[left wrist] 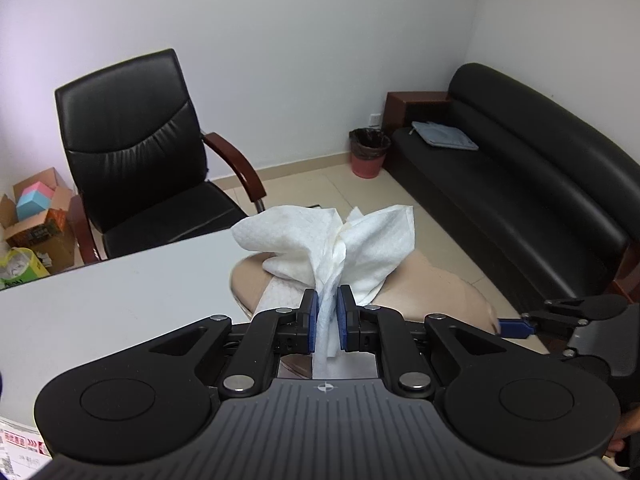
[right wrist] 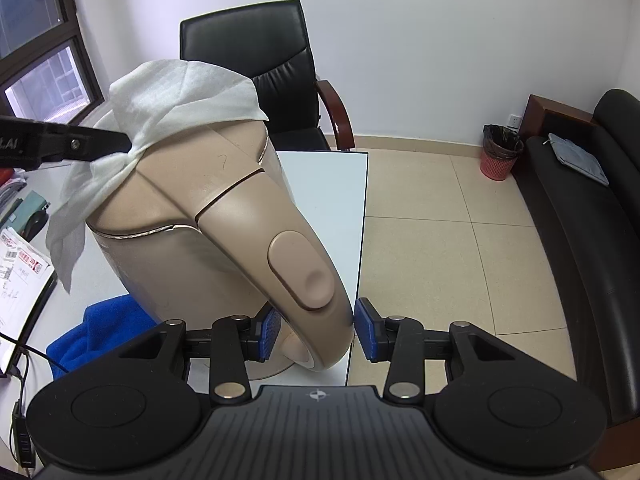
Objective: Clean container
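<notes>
From my left wrist, my left gripper [left wrist: 327,320] has its blue pads [left wrist: 313,322] pinched on a bunched white paper towel [left wrist: 332,240], which fans out ahead of the fingertips. The towel lies on top of the beige electric kettle [left wrist: 432,292], whose rounded lid fills the space just beyond the fingers. The kettle stands on a pale grey desk [left wrist: 120,292]. At the right edge, one blue pad of my right gripper [left wrist: 516,327] touches the kettle's side. Beyond the desk stand a black office chair [left wrist: 136,152], a black sofa [left wrist: 540,200] and a red waste bin [left wrist: 368,156] against the wall.

From my right wrist, my right gripper [right wrist: 314,330] is clamped on the kettle's handle [right wrist: 296,264]: its pads press on either side of the handle's lower end. The kettle [right wrist: 180,216] is tilted, leaning away from me. The paper towel [right wrist: 160,96] drapes over its lid and hangs down its left side, and the finger of my left gripper [right wrist: 80,144] reaches in from the left to hold it there. A blue cloth [right wrist: 100,328] lies on the desk [right wrist: 332,200] beside the kettle's base.
</notes>
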`<action>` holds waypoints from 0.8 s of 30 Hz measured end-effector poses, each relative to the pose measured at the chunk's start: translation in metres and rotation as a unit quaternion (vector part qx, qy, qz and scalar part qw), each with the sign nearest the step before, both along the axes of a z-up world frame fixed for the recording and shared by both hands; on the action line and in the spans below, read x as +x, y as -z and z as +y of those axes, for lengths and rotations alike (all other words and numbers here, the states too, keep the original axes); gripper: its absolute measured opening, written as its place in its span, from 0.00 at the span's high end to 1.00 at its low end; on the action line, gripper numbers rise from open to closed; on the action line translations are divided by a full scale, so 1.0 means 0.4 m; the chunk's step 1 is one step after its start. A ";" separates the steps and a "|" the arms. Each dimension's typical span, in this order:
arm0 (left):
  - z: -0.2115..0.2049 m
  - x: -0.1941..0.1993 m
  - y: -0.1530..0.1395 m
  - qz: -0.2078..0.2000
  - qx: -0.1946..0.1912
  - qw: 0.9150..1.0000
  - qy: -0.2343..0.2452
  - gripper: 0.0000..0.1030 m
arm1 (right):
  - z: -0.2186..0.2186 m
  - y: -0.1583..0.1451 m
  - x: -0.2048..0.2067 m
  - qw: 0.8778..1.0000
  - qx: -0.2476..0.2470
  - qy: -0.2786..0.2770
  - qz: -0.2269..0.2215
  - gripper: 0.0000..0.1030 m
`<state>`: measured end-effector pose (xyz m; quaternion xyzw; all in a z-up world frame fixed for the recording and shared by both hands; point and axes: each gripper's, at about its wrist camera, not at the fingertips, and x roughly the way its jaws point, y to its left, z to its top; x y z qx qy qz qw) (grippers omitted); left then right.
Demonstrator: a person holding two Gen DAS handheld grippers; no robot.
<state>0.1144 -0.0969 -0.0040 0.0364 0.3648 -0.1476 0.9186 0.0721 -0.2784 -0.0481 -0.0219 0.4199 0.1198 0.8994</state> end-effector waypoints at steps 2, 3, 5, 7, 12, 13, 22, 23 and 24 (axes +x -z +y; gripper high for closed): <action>0.006 0.023 -0.001 0.003 -0.002 1.000 -0.003 0.87 | -0.001 0.001 0.000 1.000 0.000 0.000 0.000 0.59; 0.005 0.034 -0.002 0.004 -0.001 1.000 -0.002 0.87 | -0.001 0.001 -0.001 1.000 0.000 0.000 0.000 0.59; 0.001 0.056 -0.002 0.003 0.002 1.000 0.000 0.87 | 0.005 0.003 0.001 1.000 0.000 0.000 0.000 0.59; -0.006 0.077 -0.002 0.003 0.003 1.000 0.004 0.88 | 0.018 0.006 0.003 1.000 0.000 0.002 0.000 0.59; -0.023 0.117 -0.006 0.014 -0.006 1.000 0.021 0.90 | 0.031 0.010 0.001 1.000 0.001 0.003 0.000 0.58; -0.030 0.122 -0.006 0.015 -0.005 0.999 0.027 0.90 | 0.032 0.010 0.001 1.000 0.001 0.003 0.000 0.58; -0.122 0.122 -0.010 0.022 0.013 0.995 0.097 0.91 | 0.038 0.012 0.001 1.000 0.000 0.004 0.001 0.58; -0.133 0.117 -0.010 0.022 0.016 0.994 0.105 0.91 | 0.038 0.011 0.001 1.000 0.000 0.004 0.001 0.58; -0.141 0.112 -0.010 0.022 0.019 0.994 0.110 0.91 | 0.038 0.011 0.001 1.000 0.000 0.004 0.001 0.58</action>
